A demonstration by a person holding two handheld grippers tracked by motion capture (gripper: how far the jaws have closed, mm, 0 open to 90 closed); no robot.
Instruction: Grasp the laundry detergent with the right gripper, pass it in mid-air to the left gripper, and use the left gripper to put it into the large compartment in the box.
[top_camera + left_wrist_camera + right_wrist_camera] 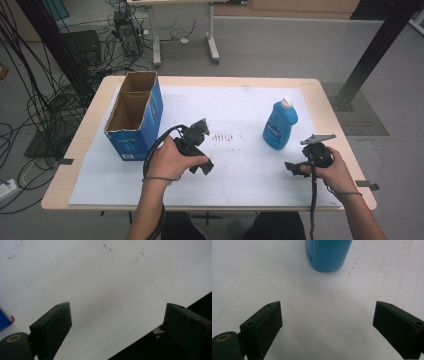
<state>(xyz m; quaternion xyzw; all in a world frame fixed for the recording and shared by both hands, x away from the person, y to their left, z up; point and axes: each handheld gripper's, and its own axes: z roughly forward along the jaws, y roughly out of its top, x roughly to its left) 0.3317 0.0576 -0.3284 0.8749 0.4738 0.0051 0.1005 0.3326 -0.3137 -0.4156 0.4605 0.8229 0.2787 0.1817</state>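
Presently I see the right gripper point(327, 322) with jaws spread wide, nothing between them. Blue detergent bottle point(327, 253) stands straight ahead of it, near, apart from the jaws; long axis upright, white cap point(286, 102) up. Left gripper point(117, 325) likewise spread and empty over the white mat point(105, 285), blue cardboard box point(136, 116) just beside its hand.

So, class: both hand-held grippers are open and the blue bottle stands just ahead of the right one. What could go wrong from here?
1. The blue bottle is tall and upright; a jaw of the right hand-held gripper that nudges it high up could tip it over.
2. Its smooth, rounded body might slip from the pads if gripped off-centre.
3. The open cardboard box stands close beside the left hand-held gripper, which could bump it.
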